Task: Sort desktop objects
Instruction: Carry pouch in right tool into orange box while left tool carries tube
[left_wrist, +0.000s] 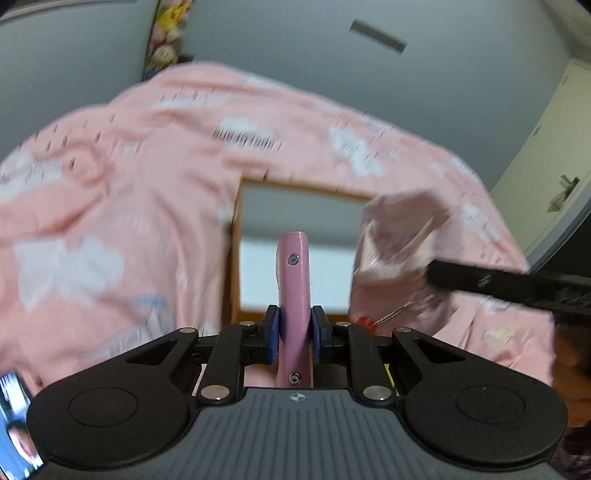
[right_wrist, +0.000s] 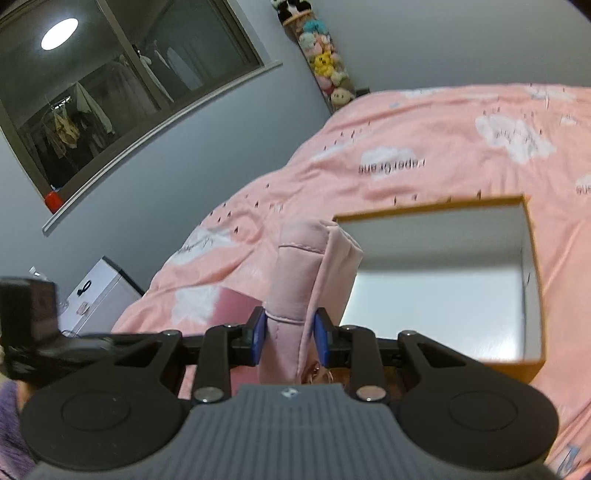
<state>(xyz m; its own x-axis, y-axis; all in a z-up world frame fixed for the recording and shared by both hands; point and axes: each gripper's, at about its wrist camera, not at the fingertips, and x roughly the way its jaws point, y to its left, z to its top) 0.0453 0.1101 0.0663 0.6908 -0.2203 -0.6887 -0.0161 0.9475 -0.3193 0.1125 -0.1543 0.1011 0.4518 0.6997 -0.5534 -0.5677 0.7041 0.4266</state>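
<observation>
Left gripper (left_wrist: 294, 325): its fingers are clamping a pink hard-shelled tool (left_wrist: 293, 291) that is standing upright.
Right gripper (right_wrist: 289, 334): its fingers are pinching a pink fabric pouch (right_wrist: 306, 273).
Box (right_wrist: 533, 258): it is lying open on the pink bed cover (right_wrist: 424, 122), at 1 o'clock from the pouch.

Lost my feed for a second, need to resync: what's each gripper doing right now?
Left gripper: closed on a slim pink tool with two screws.
Right gripper: closed on a pink fabric pouch, above the open box.
</observation>
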